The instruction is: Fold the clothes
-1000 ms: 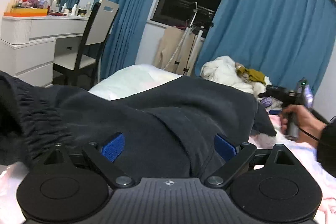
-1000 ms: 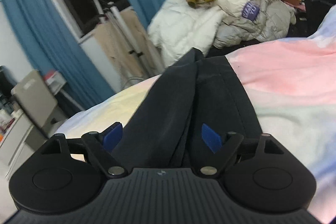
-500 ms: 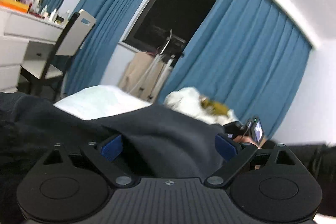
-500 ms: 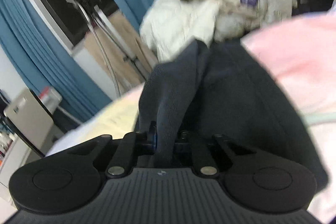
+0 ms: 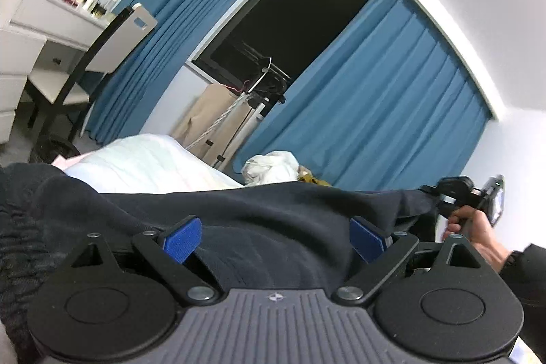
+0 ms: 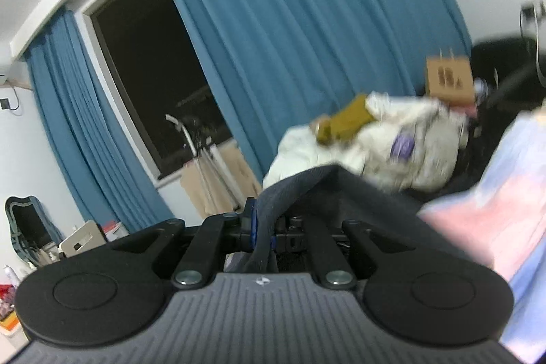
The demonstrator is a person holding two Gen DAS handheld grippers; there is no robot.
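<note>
Nearest the left wrist camera, the left tongs (image 5: 274, 239) stand wide apart, their blue pads (image 5: 182, 237) spread with the dark garment (image 5: 259, 220) bulging up between them but not pinched by either pad. The gathered elastic waistband (image 5: 17, 248) of that garment bunches at the left edge of this view. In the right wrist view, the right tongs (image 6: 264, 236) are clenched on a fold of the same dark cloth (image 6: 307, 186), which rises out of the pads as a narrow ridge.

Farther out, the garment lies spread across the bed (image 5: 146, 159), stretched rightward to where the right hand (image 5: 471, 224) holds its tool, with the far end of the cloth lifted off the pastel bedding (image 6: 494, 203).

The fabric looks thick, soft and limp, probably sweatpants: it will sag and drape rather than hold a crease, and it seems light enough for one pinch to carry an end. The best holds are likely the waistband and the hem corners, where doubled seams give the pads something firm.

Beyond the bed sit a heap of pale clothes (image 6: 392, 139), a tripod (image 5: 245, 111), blue curtains (image 5: 375, 111) and a dark window (image 5: 290, 23).
</note>
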